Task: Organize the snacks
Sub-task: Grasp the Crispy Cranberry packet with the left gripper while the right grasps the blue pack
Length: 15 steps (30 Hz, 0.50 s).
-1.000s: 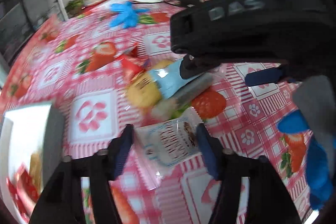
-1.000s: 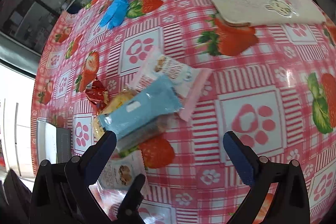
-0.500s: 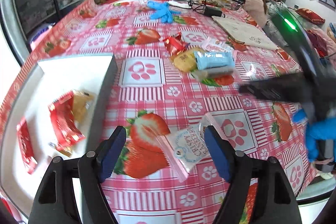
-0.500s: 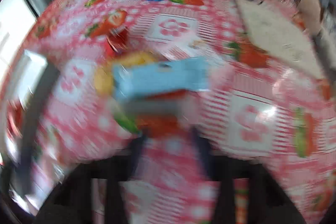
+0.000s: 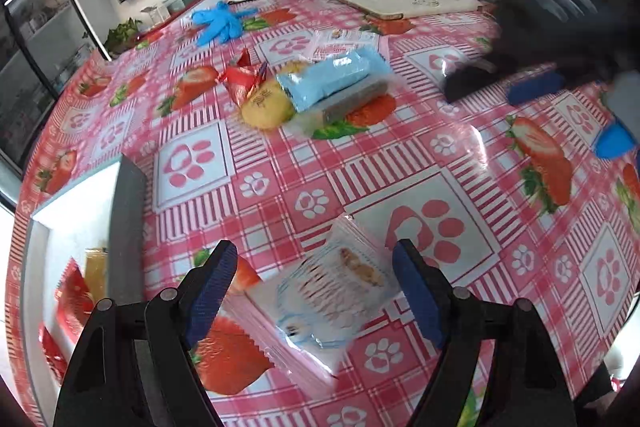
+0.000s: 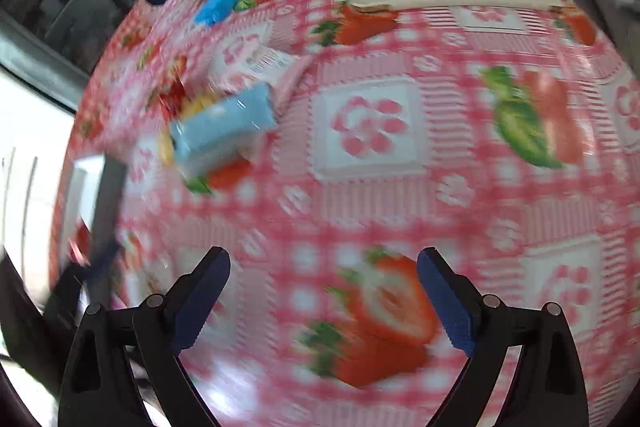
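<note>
A clear snack packet (image 5: 336, 291) is seen between the two fingers of the left gripper (image 5: 316, 287). The packet lies flat on the table (image 5: 460, 179), with small gaps on both sides, so it is not squeezed. The left blue pad (image 5: 210, 291) is just beside the packet's left end, and the right blue pad (image 5: 416, 293) is just beside its right end. The left jaws have just been opening, and they are held wide now, with the packet lying loose between them.

A white box (image 5: 80, 223) is seen to the left of the packet, near the edge of the table. Red snack packets (image 5: 72, 299) and a yellow one (image 5: 96, 271) are lying inside it.

Farther away on the table, a little pile of snacks is seen. A light blue packet (image 5: 332, 79) is laid on top of a grey bar (image 5: 352, 103), with a yellow cake (image 5: 268, 105) to the left, touching it, and a red packet (image 5: 242, 79) just behind that. A blue glove (image 5: 220, 21) is lying far back on the table.

The right gripper (image 6: 324, 301) is held over bare tablecloth, where a printed strawberry is seen. Its jaws have just been opening, and they are spread wide with nothing between them. From this blurred view the pile with the light blue packet (image 6: 224, 127) is seen well off to the far left.
</note>
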Each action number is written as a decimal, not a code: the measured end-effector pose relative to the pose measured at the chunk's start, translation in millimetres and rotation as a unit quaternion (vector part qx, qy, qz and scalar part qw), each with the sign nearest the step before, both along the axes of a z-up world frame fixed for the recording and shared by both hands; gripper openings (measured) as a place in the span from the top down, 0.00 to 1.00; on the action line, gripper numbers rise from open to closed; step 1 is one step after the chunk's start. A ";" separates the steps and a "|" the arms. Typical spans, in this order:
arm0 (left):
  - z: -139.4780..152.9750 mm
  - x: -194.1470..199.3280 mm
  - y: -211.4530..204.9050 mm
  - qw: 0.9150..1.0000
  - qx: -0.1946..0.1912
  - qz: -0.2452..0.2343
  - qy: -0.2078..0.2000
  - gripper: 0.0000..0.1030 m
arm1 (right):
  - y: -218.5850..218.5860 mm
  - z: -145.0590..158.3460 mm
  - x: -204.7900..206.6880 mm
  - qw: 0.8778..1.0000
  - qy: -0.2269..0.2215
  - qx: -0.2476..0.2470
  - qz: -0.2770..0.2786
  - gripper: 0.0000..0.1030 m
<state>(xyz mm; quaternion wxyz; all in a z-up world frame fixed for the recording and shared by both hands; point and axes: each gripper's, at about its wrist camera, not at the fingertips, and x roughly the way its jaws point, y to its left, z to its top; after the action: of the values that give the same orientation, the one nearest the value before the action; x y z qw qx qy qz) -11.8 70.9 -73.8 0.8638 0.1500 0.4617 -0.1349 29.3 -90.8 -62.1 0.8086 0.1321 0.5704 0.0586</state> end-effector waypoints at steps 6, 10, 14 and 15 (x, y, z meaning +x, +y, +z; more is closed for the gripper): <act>-2.4 0.2 6.5 0.999 -0.020 0.036 0.001 0.21 | 67.7 -11.8 54.5 1.000 0.022 -0.009 -0.004 0.07; -1.8 -5.2 7.9 0.999 -0.019 0.037 -0.004 0.21 | 103.3 -17.5 76.2 0.994 0.018 -0.103 0.036 0.07; -2.5 -2.6 14.3 0.998 -0.038 0.041 0.012 0.18 | 106.3 -18.3 61.3 0.987 -0.002 -0.140 0.080 0.14; -3.1 -1.2 15.1 0.998 -0.040 0.043 0.014 0.16 | 100.9 -16.7 53.5 0.986 -0.005 -0.139 0.087 0.19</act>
<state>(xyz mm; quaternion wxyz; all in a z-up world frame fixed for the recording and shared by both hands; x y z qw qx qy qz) -13.0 86.0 -76.9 0.8675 0.0937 0.4740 -0.1183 82.8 10.2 -78.8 0.8136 -0.0320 0.5784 0.0496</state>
